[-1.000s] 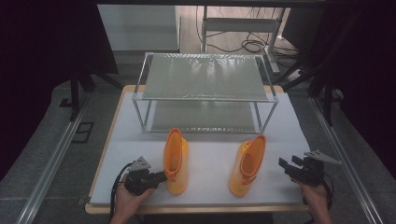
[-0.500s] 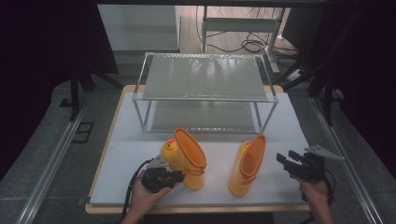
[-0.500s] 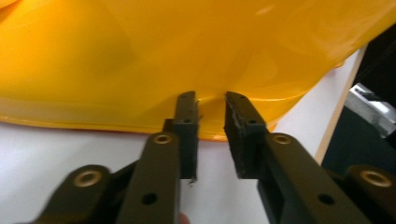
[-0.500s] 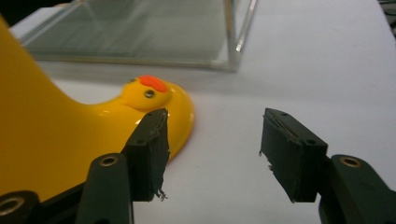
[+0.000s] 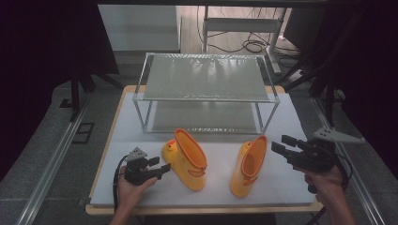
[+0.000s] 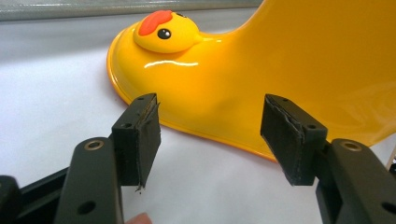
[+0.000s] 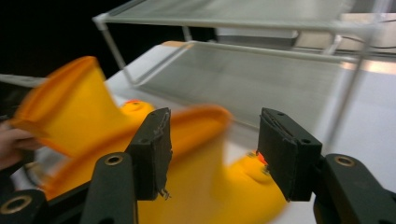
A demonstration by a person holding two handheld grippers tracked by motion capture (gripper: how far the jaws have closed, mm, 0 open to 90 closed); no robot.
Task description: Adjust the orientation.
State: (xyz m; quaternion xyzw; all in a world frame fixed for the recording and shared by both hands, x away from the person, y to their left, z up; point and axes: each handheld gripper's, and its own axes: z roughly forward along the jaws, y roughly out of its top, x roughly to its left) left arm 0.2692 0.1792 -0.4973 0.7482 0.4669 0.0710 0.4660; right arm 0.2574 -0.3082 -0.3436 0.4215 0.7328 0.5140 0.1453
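1. White sheeting covers the table [image 5: 141,136], and dark floor surrounds it; a two-tier wire-mesh rack [image 5: 206,77] stands at the far half.
2. Two yellow rubber boots lie on the near half, in front of the rack and apart from each other.
3. One is the left boot [image 5: 185,159], lying on its side, its orange-lined opening tipped up and a duck face on its toe.
4. Its partner, the right boot [image 5: 248,166], lies with its opening towards the rack.
5. Next to the left boot is the left gripper [image 5: 159,171]; its jaws have just been opening and now stand wide, nothing between them, the boot's foot just beyond the tips.
6. Over by the right boot, the right gripper [image 5: 281,145] is raised above the table, its jaws wide though slightly narrowed just now, gripping nothing.
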